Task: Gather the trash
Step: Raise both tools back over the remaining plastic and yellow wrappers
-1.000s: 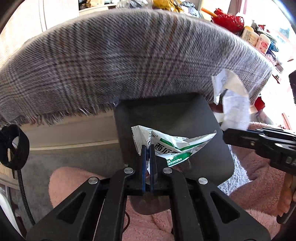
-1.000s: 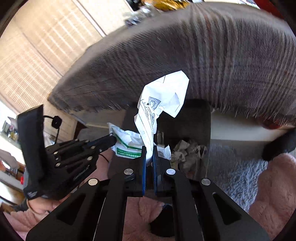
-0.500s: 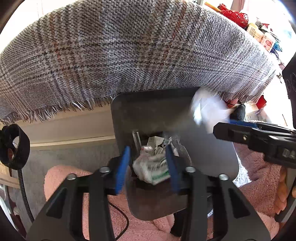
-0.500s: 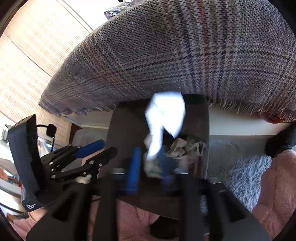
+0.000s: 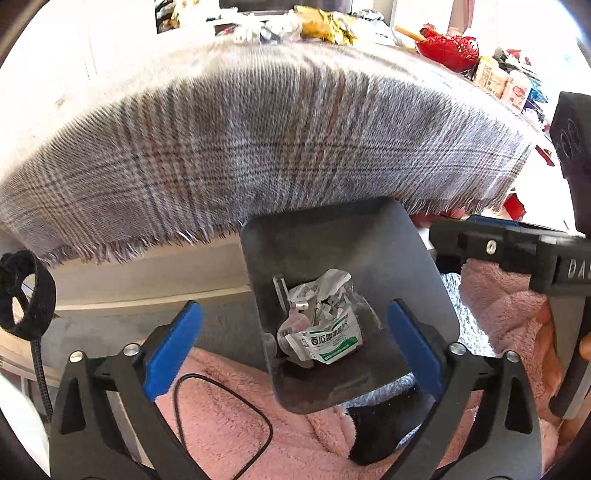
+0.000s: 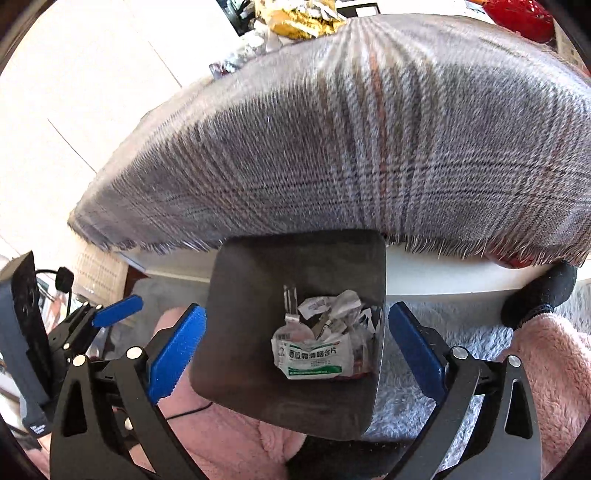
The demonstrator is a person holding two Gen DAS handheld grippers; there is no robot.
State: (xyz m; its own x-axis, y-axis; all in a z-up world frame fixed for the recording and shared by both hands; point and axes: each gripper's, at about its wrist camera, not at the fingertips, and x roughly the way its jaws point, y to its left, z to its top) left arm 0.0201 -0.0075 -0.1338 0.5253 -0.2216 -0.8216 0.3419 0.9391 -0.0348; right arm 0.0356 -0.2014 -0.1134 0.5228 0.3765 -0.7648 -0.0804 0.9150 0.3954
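A dark grey bin (image 5: 325, 221) stands below both grippers. Inside it lie a green-and-white wrapper (image 5: 325, 339) and crumpled white paper (image 5: 332, 284) on other scraps. My left gripper (image 5: 295, 310) hangs over the bin, its blue-padded jaws opening wide with nothing held between them. In the right wrist view my right gripper (image 6: 295, 310) hangs above the same bin (image 6: 229, 295), jaws likewise opening and nothing held. The wrapper (image 6: 314, 358) and paper (image 6: 343, 301) rest at the bottom. Each gripper shows at the edge of the other's view: right gripper (image 5: 454, 227), left gripper (image 6: 110, 310).
A grey plaid cloth (image 5: 258, 140) hangs over the table edge right behind the bin. Gold foil trash (image 5: 325, 22) and a red basket (image 5: 447, 51) sit on the table. Pink fluffy fabric (image 5: 240, 424) with a black cable (image 5: 221, 387) lies below. A grey rug (image 6: 406, 406) is on the right.
Both grippers went from shut to wide open. The left let go of the green-and-white wrapper, the right of the white paper, and both pieces fell into the bin. Both hands rose slightly.
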